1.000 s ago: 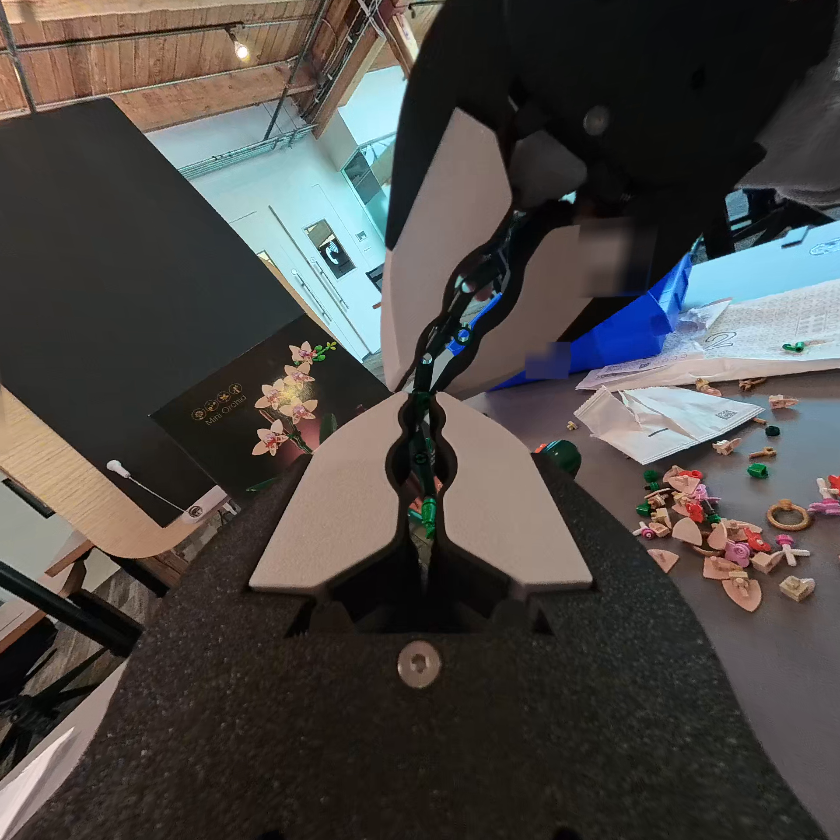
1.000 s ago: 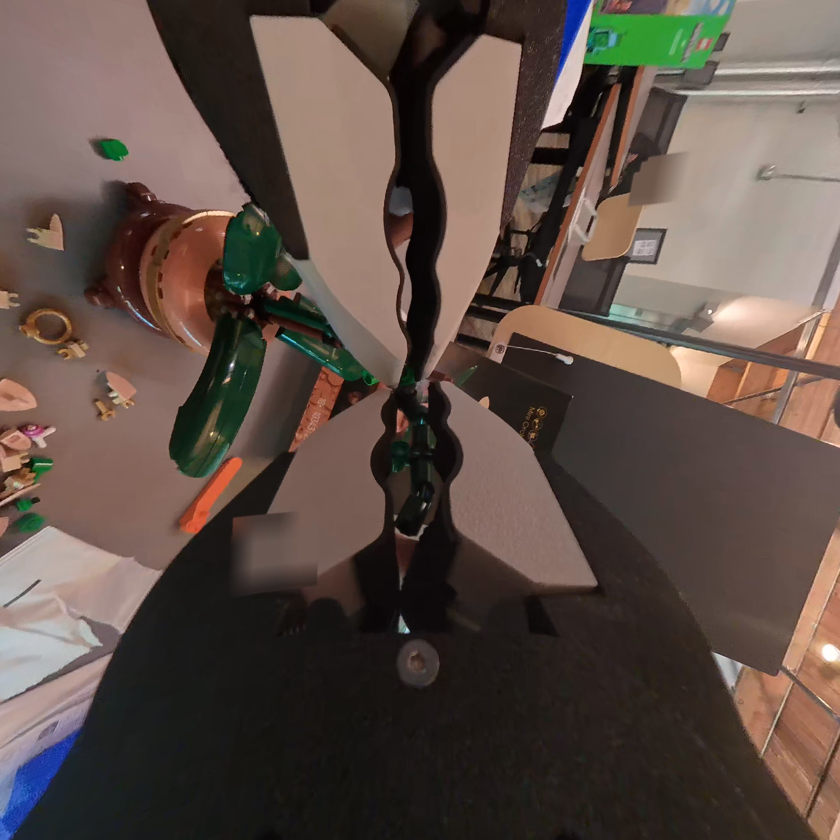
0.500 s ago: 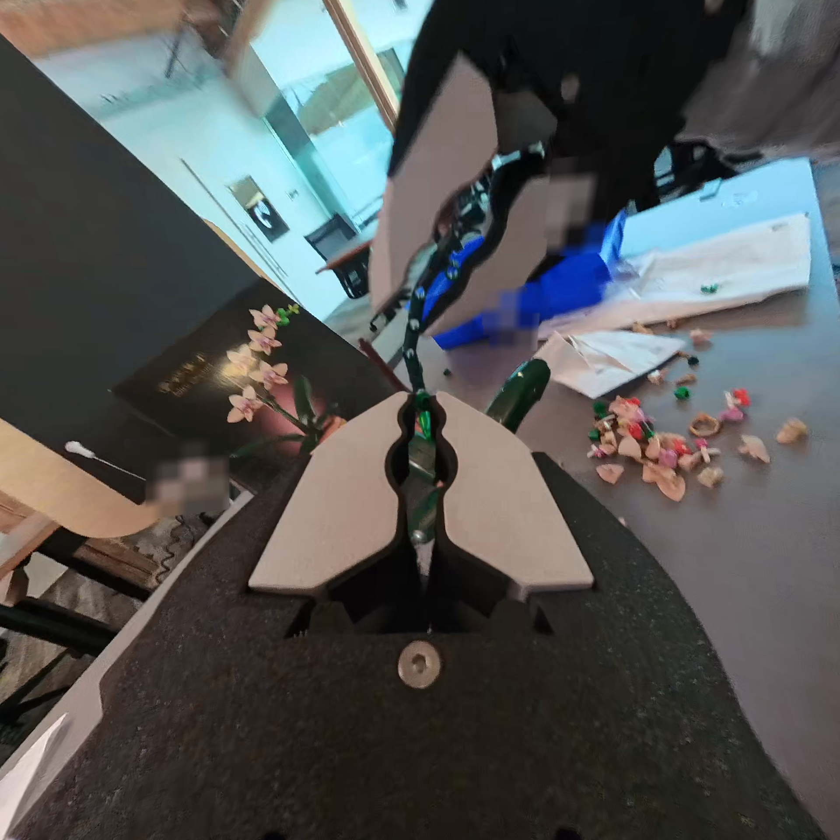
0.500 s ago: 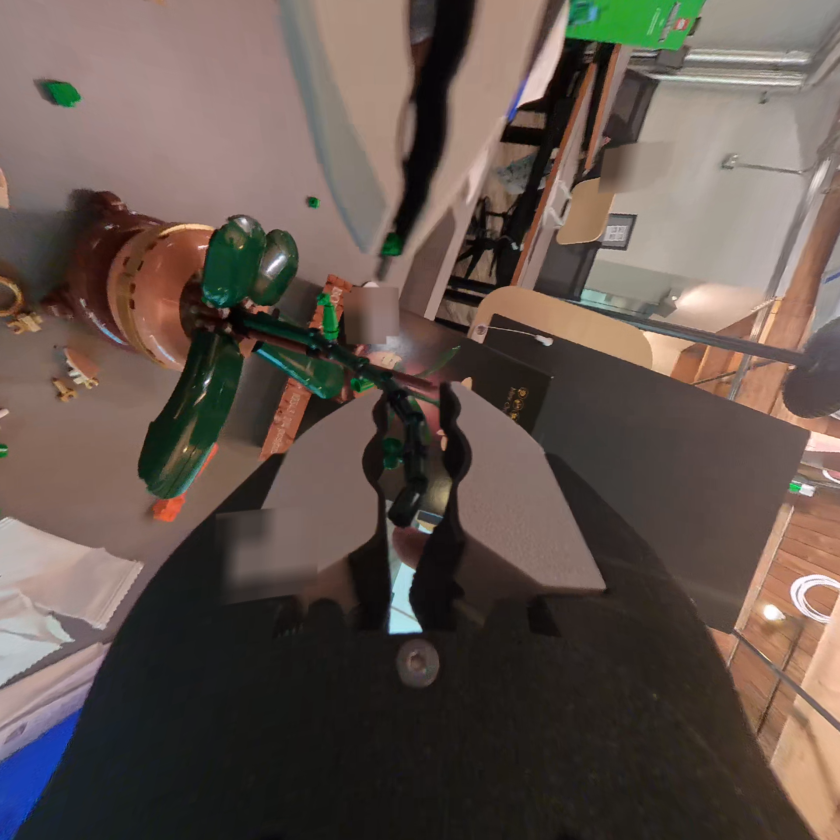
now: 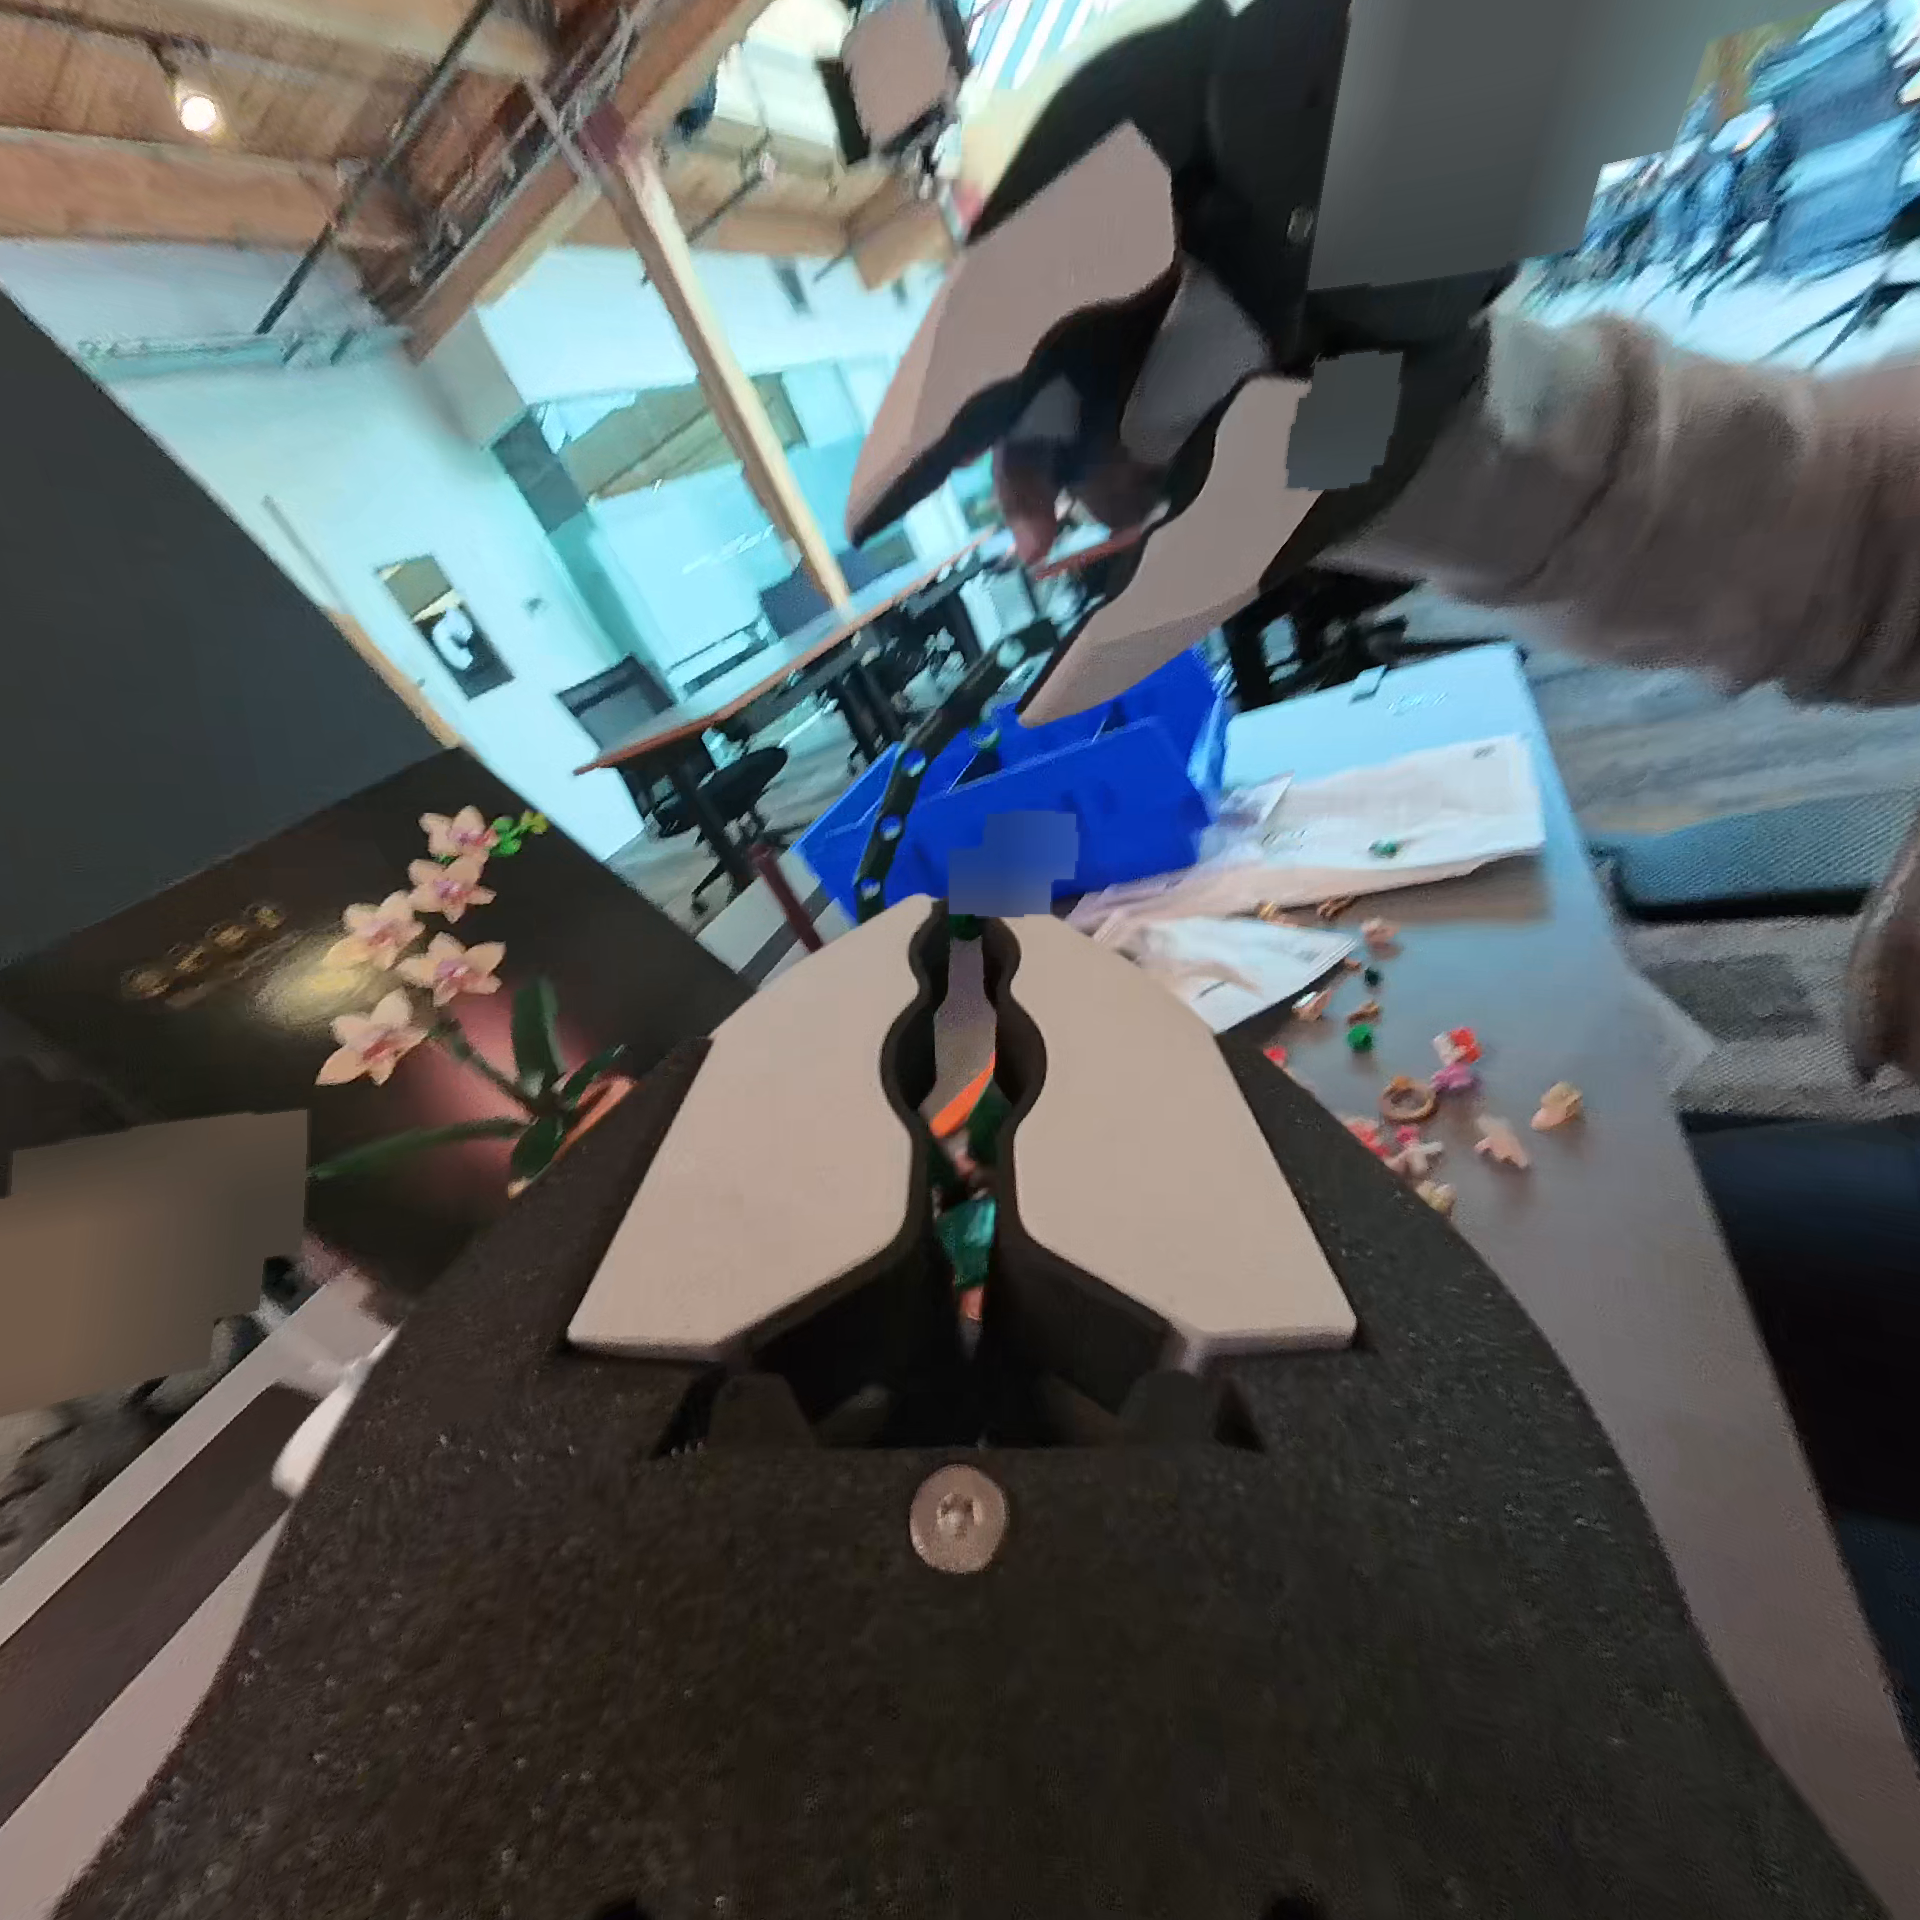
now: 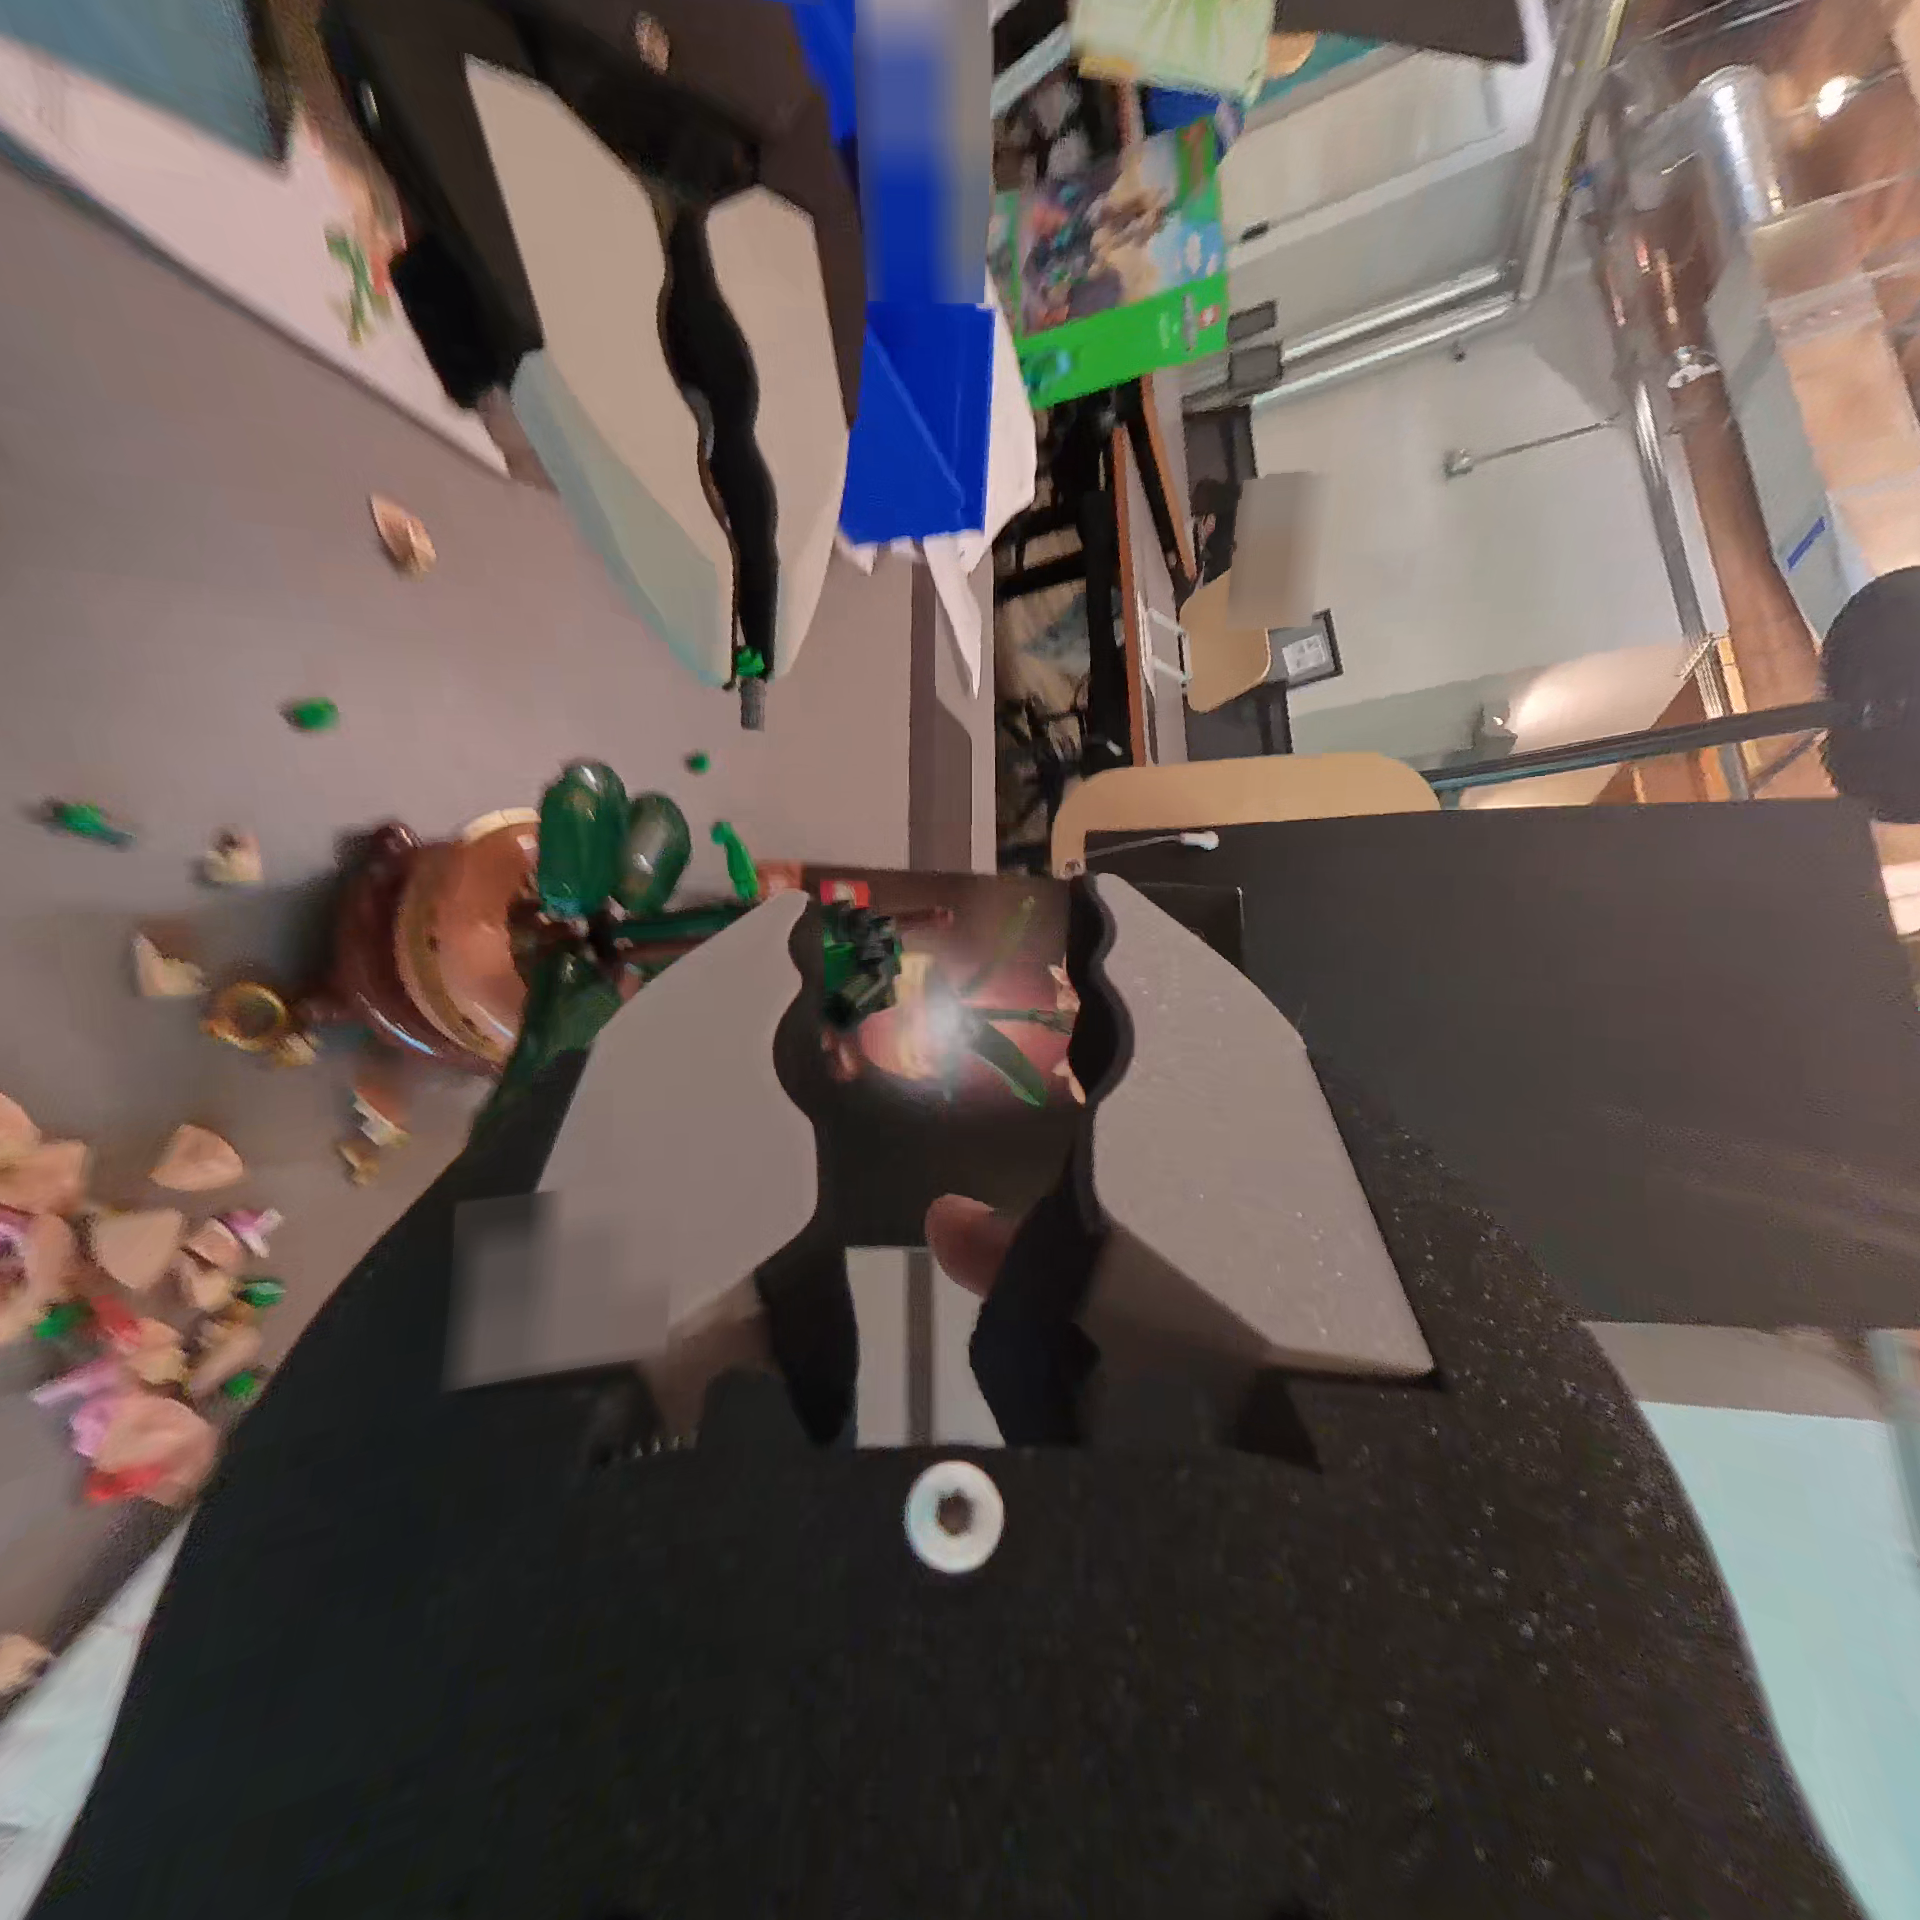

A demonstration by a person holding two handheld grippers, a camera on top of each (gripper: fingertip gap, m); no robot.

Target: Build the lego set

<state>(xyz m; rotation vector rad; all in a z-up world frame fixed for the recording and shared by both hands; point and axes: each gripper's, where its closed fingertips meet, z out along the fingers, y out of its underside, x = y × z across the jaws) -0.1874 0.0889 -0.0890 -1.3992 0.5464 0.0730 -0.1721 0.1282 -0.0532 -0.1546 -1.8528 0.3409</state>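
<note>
Grey pads on the left gripper [image 5: 961, 935] are nearly together, leaving only a thin wavy slit, and in the right wrist view a small bright green piece [image 6: 748, 662] with a grey peg sticks out from the tips of that same gripper [image 6: 750, 665], so it is clamped on that bit. From the left wrist view the piece itself is mostly hidden between the pads; a dark green stem [image 5: 888, 821] with studs rises just beyond the tips, and I cannot tell whether it touches them.

The right gripper [image 6: 940, 914] is spread wide, with nothing between its fingers; it is released. In the left wrist view it hangs above the table [image 5: 1507, 1299], its fingers [image 5: 1049, 343] parted, a light sleeve [image 5: 1662, 499] behind it.

Below the right gripper stands the plant model: a brown pot [image 6: 436, 935] with glossy dark green leaves [image 6: 613, 852] and a green stem [image 6: 862, 961] reaching under the open fingers. Scattered pink, tan, red and green loose pieces [image 6: 135, 1278] lie on the grey tabletop [image 6: 208, 540], with a gold ring [image 6: 249, 1013] near the pot. A dark set box with orchid picture [image 5: 416, 966] stands at the table's far edge. A blue bin [image 5: 1081, 790], torn paper bags [image 5: 1382, 821], and beyond them desks, chairs and a wooden ceiling fill the room.
</note>
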